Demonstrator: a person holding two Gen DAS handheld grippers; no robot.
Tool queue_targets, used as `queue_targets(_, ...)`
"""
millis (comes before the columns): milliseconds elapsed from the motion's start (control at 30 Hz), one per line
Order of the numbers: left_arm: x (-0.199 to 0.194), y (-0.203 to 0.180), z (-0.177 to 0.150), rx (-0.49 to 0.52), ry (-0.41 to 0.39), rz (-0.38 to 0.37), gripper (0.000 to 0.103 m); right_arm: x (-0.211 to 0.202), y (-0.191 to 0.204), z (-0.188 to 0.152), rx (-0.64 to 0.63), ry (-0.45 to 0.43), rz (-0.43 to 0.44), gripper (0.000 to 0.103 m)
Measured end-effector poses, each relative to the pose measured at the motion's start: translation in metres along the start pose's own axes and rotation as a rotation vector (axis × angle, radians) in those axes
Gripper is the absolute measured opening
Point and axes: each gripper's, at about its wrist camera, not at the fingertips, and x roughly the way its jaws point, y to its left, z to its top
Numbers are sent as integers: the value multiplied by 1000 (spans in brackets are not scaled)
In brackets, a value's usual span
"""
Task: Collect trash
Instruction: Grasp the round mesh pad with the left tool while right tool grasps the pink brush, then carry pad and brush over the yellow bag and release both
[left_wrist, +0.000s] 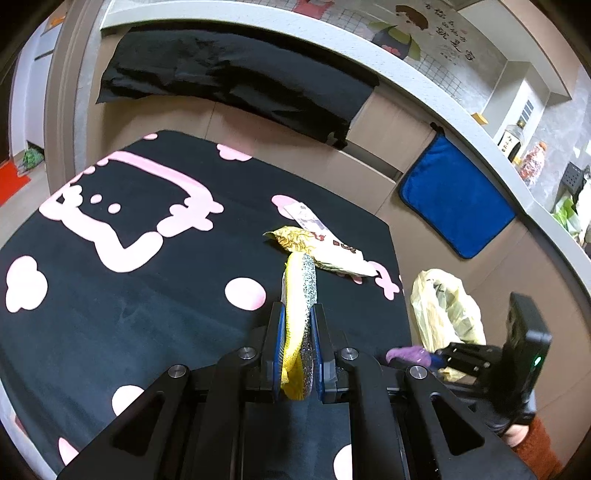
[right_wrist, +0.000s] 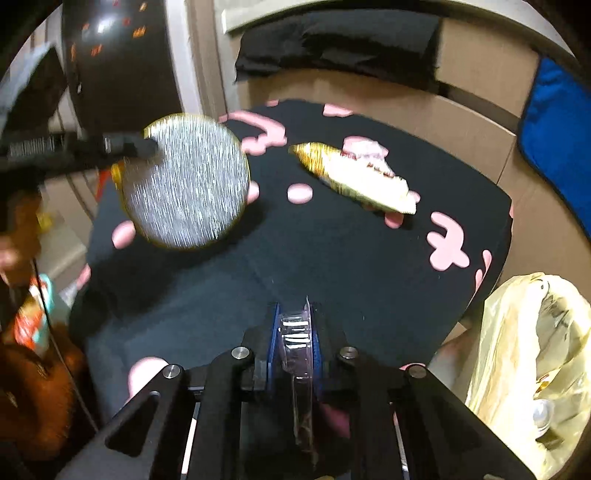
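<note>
Left gripper (left_wrist: 298, 314): clamps foil disc (left_wrist: 301, 295). Right gripper (right_wrist: 294, 317): clamps clear wrapper (right_wrist: 295, 339). Risk: disc slips before reaching the bag (left_wrist: 447, 306) right of it.

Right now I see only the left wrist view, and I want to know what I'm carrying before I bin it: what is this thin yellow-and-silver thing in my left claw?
Observer: Seen face-on from the right wrist, it is a round disc, glittery silver with a gold rim. The left claw pinches it at the edge.
Operator: And my other one?
Observer: The right claw is shut on a thin clear plastic piece, seen edge-on.
Operator: Is there somewhere to drop both?
Observer: The yellowish bag hangs beside the table, and something small, round and white shows in it.
</note>
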Motion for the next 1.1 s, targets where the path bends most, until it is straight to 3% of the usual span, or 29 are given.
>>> queue_targets(367, -18, -28, 7, 78, -73, 2, 14, -48, -5, 25, 74, -151, -17, 13)
queue_targets(667, -16, -54, 10, 147, -93, 7, 14, -68, -18, 30, 107, -216, -42, 13)
queue_targets(867, -14, -101, 22, 244, -133, -28, 14, -97, -45, 33, 159, -293, -82, 13)
queue_targets(1100, 4, -176, 38, 367, -170, -144, 14, -147, -89, 27, 219, -378, -194, 13)
